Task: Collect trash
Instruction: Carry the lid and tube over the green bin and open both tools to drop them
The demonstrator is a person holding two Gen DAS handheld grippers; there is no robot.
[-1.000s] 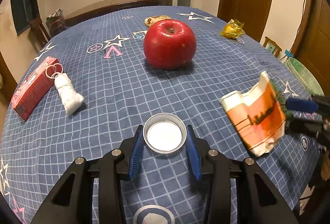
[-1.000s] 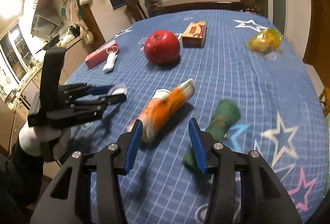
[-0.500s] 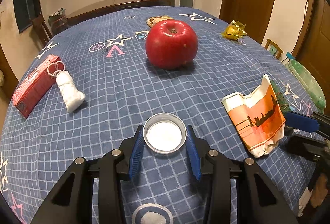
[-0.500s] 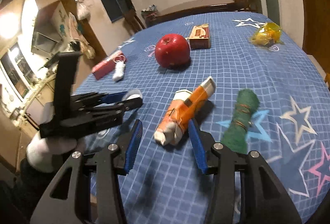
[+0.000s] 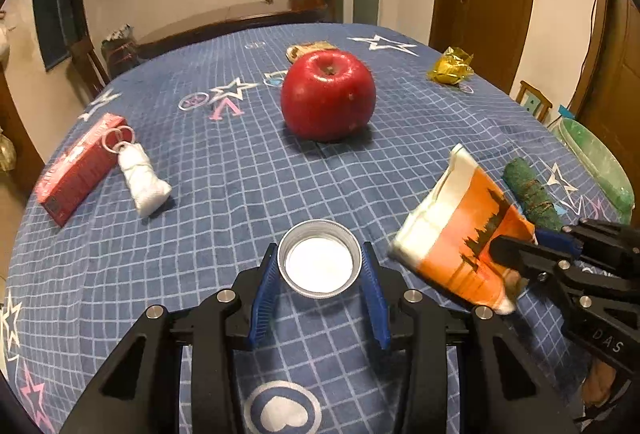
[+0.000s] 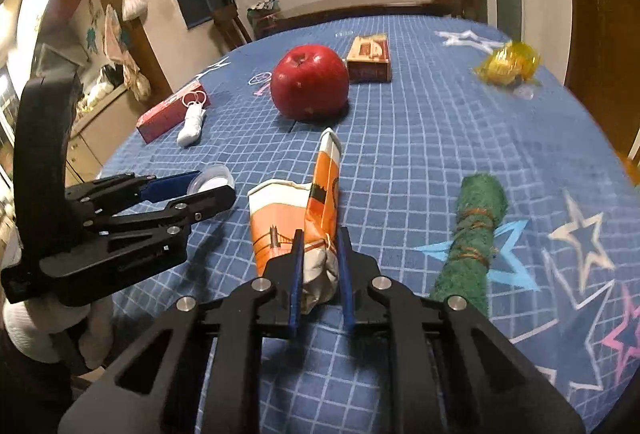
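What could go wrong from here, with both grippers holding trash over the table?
The right gripper pinches only the crumpled end of the crushed paper cup; it could tear or slip free when lifted. The left gripper holds the metal lid by its thin rim, so a tilt might drop it.

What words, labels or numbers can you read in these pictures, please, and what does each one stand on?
"DAS": on the black body of the right gripper, seen in the left wrist view.
Red box: print too small to read.
Small brown box: label blurred, unreadable.
Crushed orange paper cup: only a picture, no legible words.
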